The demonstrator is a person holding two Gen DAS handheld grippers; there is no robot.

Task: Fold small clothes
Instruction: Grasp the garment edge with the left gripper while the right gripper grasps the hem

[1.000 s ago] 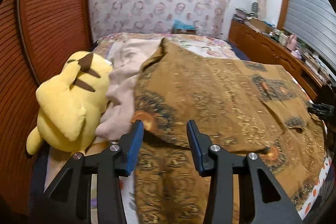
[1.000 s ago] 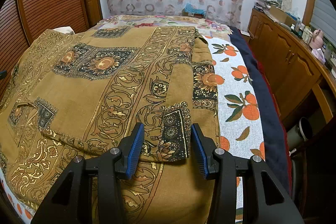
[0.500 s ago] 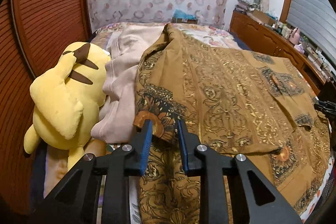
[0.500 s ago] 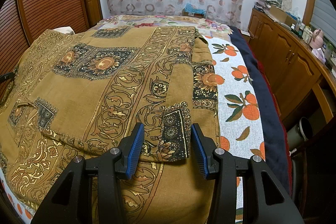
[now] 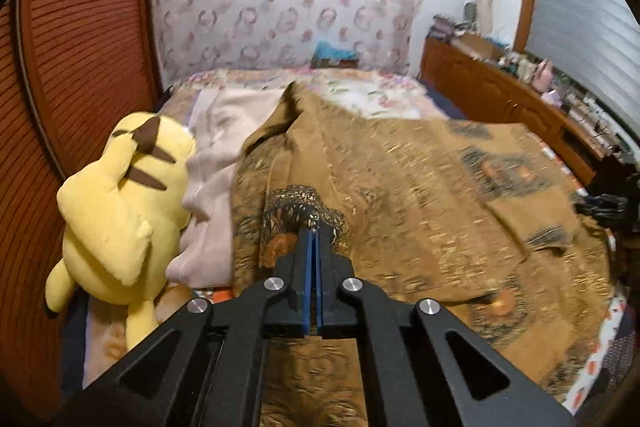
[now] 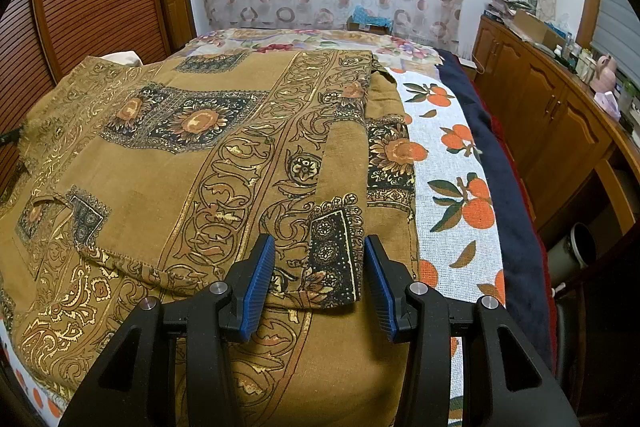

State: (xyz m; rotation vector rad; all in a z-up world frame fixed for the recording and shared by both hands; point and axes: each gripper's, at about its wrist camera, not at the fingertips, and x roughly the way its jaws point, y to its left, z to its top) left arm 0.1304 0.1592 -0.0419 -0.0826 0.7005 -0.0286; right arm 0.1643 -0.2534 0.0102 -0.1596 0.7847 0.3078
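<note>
While the left claw (image 5: 311,233) is pinching the patterned cuff of the brown garment (image 5: 400,195) directly at its tips, the right claw (image 6: 320,269) is waiting spread, its sleeve cuff (image 6: 334,259) lying between the pads unpressed. Advisable: both cuffs gripped before any lift, fold carried evenly across the bed (image 6: 452,163).

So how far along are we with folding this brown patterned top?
Early stage. Done: one sleeve already lies folded across the brown patterned garment spread on the bed. In hand: the left gripper is shut on the garment's left edge, bunching the cloth. The right gripper is open over the sleeve cuff, gripping nothing. Left: folding that side in, then the final folds.
</note>
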